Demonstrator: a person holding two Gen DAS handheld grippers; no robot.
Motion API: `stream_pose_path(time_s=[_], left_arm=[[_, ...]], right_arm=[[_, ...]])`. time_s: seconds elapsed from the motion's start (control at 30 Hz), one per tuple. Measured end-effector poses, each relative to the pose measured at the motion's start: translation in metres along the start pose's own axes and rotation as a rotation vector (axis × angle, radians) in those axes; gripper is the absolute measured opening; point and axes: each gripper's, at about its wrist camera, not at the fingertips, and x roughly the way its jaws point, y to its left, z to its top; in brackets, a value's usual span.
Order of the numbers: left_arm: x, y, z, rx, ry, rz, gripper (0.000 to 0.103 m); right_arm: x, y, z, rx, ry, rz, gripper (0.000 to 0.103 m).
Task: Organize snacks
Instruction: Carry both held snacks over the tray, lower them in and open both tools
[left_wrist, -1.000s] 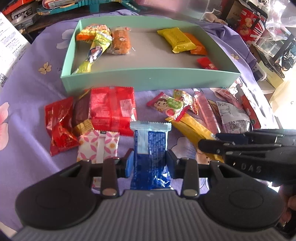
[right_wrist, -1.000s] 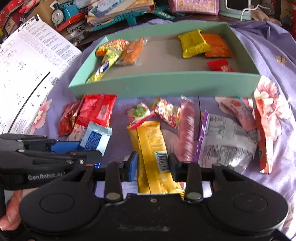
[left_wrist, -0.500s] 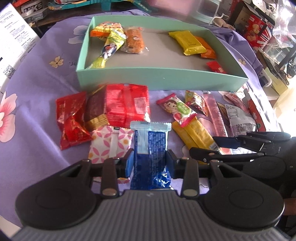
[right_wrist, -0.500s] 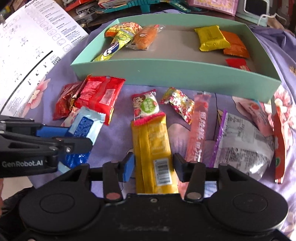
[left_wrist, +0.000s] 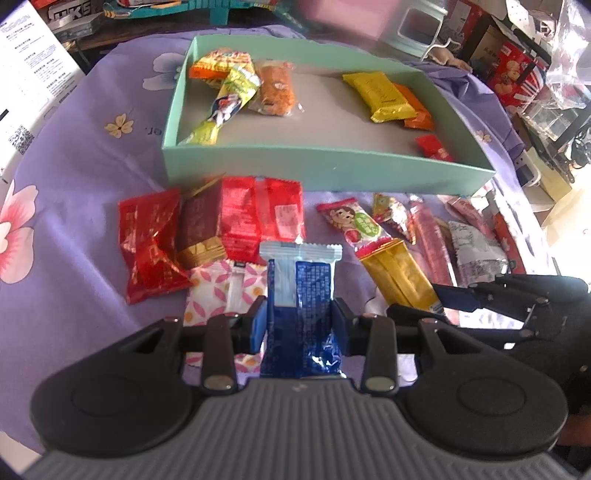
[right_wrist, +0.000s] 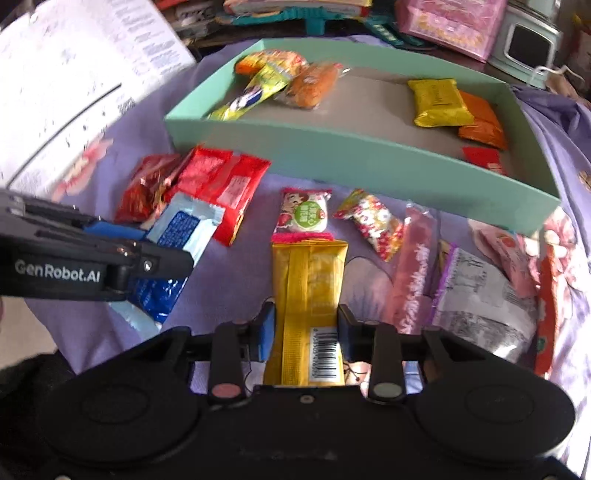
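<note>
My left gripper (left_wrist: 298, 325) is shut on a blue and white snack packet (left_wrist: 301, 295) and holds it over the purple cloth. My right gripper (right_wrist: 306, 328) is shut on a long yellow snack packet (right_wrist: 309, 291). Both packets also show from the other side: the yellow one in the left wrist view (left_wrist: 400, 275), the blue one in the right wrist view (right_wrist: 177, 240). The mint green box (left_wrist: 325, 166) lies ahead and holds several snacks, among them a yellow packet (left_wrist: 380, 96) and an orange cake (left_wrist: 275, 90).
Loose snacks lie on the cloth before the box: red packets (left_wrist: 258, 218), a pink patterned packet (left_wrist: 225, 291), a strawberry candy packet (right_wrist: 304, 216), a pink stick (right_wrist: 415, 266), a silver bag (right_wrist: 480, 295). Printed paper (right_wrist: 74, 85) lies left. Clutter rings the table.
Both grippers have risen and moved toward the box with their packets held; the box looks nearer and the views have swung slightly right.
</note>
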Motion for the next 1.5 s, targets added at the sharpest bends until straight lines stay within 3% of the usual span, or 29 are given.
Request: stream_pose_path(time_s=[0.3,0.47,0.67,0.87,1.17,1.23,1.3,1.33,1.37,1.43,1.5], left_arm=[[-0.019,-0.010,0.037,0.012,-0.066,-0.040,0.036],[-0.018,-0.018,0.076,0.041,-0.114,-0.015,0.036],[0.002,-0.024,0.136,0.042,-0.134,0.002,0.036],[0.047,-0.022,0.191,0.025,-0.105,0.025,0.036],[0.102,-0.021,0.238,0.035,-0.075,0.070,0.036],[0.107,-0.018,0.245,0.029,-0.081,0.076,0.036],[0.109,-0.015,0.251,0.018,-0.097,0.105,0.050],[0.110,-0.013,0.253,0.004,-0.106,0.127,0.064],[0.108,-0.010,0.254,-0.009,-0.114,0.136,0.074],[0.107,-0.005,0.254,-0.029,-0.116,0.127,0.079],[0.104,-0.004,0.253,-0.035,-0.110,0.119,0.082]], right_arm=[[-0.039,-0.033,0.026,0.087,-0.091,0.015,0.033],[-0.036,-0.055,0.067,0.134,-0.144,-0.003,0.033],[-0.012,-0.089,0.122,0.220,-0.159,0.007,0.033],[0.033,-0.115,0.174,0.262,-0.142,0.014,0.034],[0.087,-0.130,0.220,0.294,-0.118,0.037,0.034],[0.093,-0.135,0.226,0.318,-0.115,0.054,0.041],[0.091,-0.140,0.228,0.333,-0.130,0.052,0.044],[0.090,-0.142,0.229,0.336,-0.139,0.049,0.048],[0.088,-0.144,0.228,0.342,-0.148,0.044,0.059],[0.083,-0.146,0.225,0.348,-0.173,0.029,0.079],[0.077,-0.146,0.221,0.342,-0.183,0.026,0.084]])
